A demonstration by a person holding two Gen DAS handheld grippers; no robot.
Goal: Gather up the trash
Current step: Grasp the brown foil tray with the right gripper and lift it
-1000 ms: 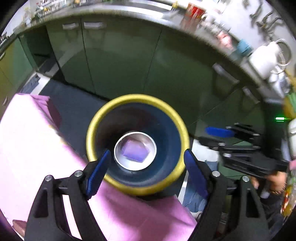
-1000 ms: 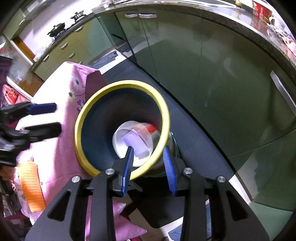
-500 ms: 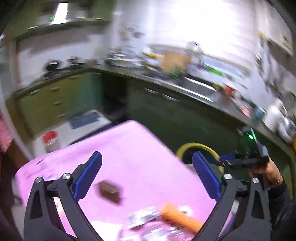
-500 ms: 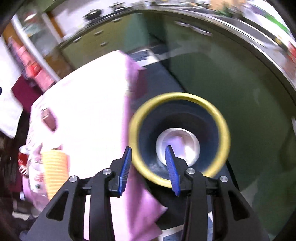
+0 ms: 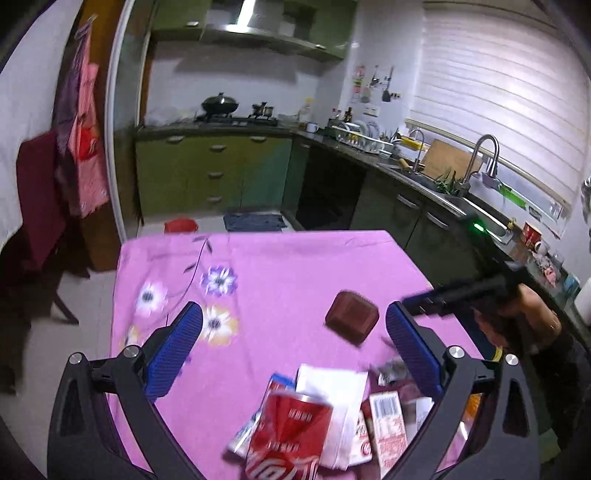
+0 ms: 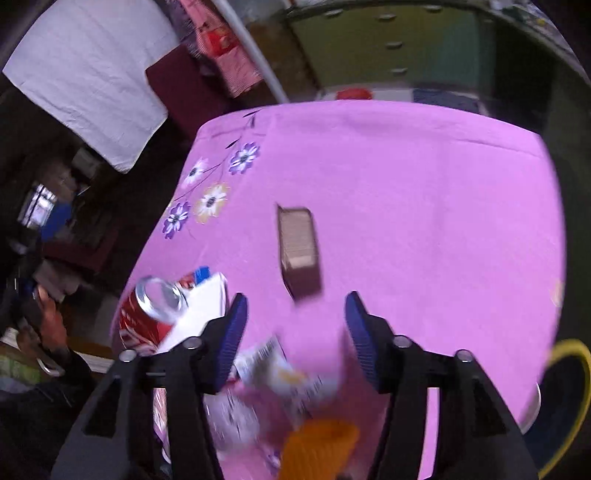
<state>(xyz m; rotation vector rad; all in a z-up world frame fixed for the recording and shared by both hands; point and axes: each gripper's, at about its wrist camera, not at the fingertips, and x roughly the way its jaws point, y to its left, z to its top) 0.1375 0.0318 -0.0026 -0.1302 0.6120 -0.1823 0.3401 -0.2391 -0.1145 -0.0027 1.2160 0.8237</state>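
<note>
Home kitchen: green base cabinets (image 5: 207, 173) in an L under a dark countertop, gas hob with a wok (image 5: 219, 104) on it, range hood (image 5: 258, 31) above. Steel sink with gooseneck faucet (image 5: 482, 153), dish rack (image 5: 364, 136), wooden cutting board (image 5: 448, 160) under a window blind (image 5: 495, 99). Table in a pink floral tablecloth (image 5: 280, 273), clothes hung by the doorway (image 5: 83, 147) — lived-in, not a lab.
</note>
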